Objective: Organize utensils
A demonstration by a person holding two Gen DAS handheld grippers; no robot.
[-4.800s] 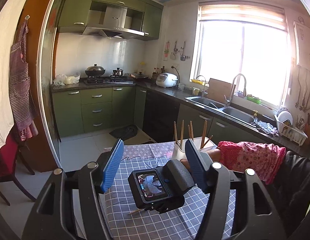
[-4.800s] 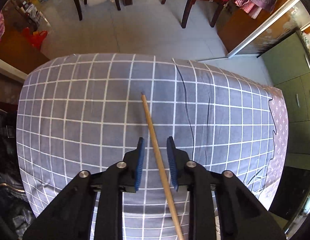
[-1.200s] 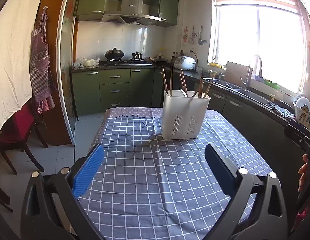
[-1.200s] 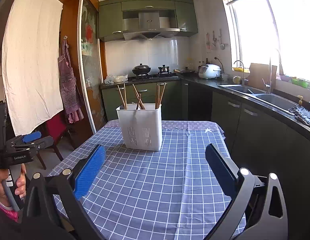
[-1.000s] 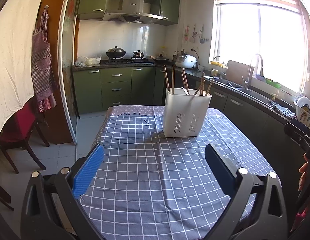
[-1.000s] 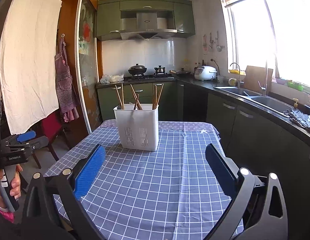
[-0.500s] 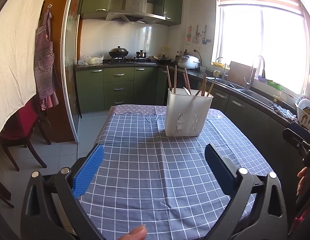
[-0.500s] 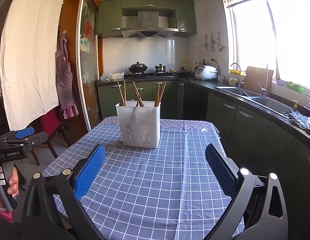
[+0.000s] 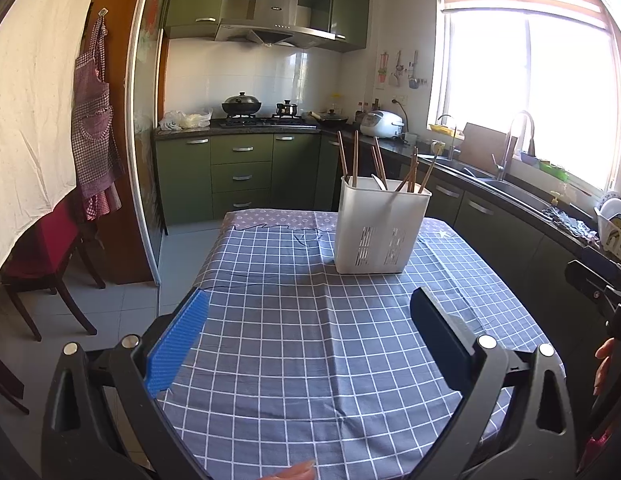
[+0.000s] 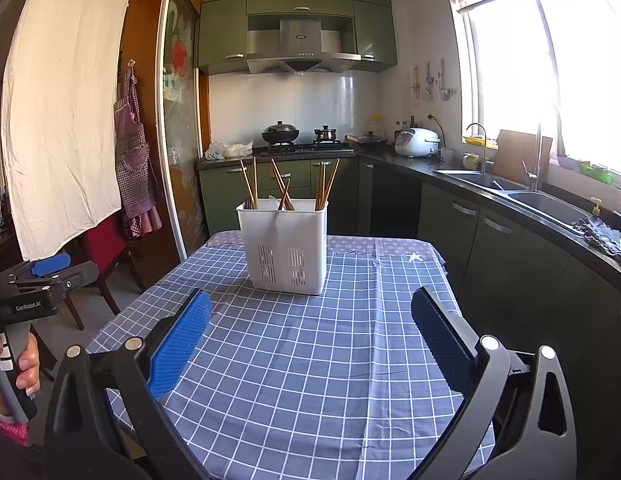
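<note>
With both tools held back off the near edge of the table, the left gripper (image 9: 308,332) and the right gripper (image 10: 310,328) hang released, jaws spread wide and nothing between them. A fingertip (image 9: 298,471) shows at the bottom of the left wrist view, and a hand (image 10: 20,364) grips the other tool's handle at the left of the right wrist view. The checked tablecloth (image 9: 310,340) between the near edge and the middle of the table lies bare, with no loose utensil visible on it in either view.

Toward the far edge, nearer the right side as the left wrist view has it, stands the white utensil caddy (image 10: 284,248), upright, slotted at the front. In it stand several wooden chopsticks (image 10: 286,186), leaning in small clusters at the left, middle and right of the opening; a pale utensil, perhaps a spoon (image 9: 377,182), peeks over the rim. Whether inner dividers separate the clusters cannot be told.

By this look the sorting appears finished or nearly so. The sound course now would be to keep both tools low and level, clear of the caddy, since a knock to the tall sticks could tip the light container. Beyond the table run green kitchen cabinets (image 9: 238,172).
</note>
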